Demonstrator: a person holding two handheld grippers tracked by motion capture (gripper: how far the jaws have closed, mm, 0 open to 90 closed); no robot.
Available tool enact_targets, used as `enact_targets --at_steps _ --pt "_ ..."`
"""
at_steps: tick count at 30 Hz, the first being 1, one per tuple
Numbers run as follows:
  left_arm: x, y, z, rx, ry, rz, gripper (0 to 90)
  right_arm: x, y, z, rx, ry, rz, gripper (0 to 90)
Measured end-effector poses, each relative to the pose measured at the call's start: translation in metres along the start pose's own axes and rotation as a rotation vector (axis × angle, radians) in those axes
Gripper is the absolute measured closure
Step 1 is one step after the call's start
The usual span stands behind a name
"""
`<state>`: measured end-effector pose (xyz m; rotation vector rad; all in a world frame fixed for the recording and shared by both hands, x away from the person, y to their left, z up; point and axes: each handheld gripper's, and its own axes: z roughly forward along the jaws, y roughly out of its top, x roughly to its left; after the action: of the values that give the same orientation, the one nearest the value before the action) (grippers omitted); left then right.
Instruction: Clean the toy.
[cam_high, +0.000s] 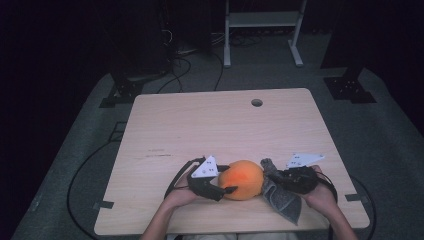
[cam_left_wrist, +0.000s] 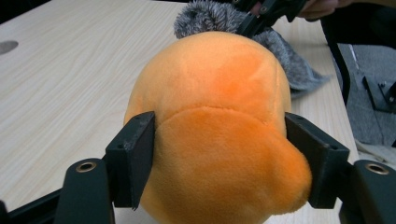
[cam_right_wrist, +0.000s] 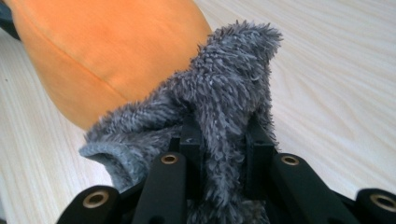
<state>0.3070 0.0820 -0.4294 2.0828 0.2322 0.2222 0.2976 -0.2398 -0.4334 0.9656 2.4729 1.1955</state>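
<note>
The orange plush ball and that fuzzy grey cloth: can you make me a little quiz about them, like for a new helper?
1. True or false: the left gripper has the orange plush ball between its fingers.
2. What does the right gripper pinch? A) fuzzy grey cloth B) a spoon C) a cup
3. In the high view, which side of the ball is the cloth on?

Key: 1 true; 2 A; 3 the right side, touching the ball.

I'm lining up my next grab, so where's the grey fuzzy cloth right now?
In the high view the grey fuzzy cloth lies near the table's front edge, right of centre, against the orange plush, with the right tongs clamped on it.
</note>
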Motion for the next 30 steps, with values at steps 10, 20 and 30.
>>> enact_targets --at_steps 10,20,30 --pt "0.002 0.002 0.001 0.043 0.024 -0.032 17.4 0.023 0.02 -0.006 -0.109 0.097 -0.046 73.1" --pt "-0.005 0.004 0.004 0.028 0.011 0.031 31.8 0.042 0.037 -0.02 -0.158 0.097 -0.105 73.5" --pt "-0.007 0.002 0.004 0.007 -0.013 0.012 28.9 0.057 0.043 -0.009 -0.125 0.066 -0.181 73.3"
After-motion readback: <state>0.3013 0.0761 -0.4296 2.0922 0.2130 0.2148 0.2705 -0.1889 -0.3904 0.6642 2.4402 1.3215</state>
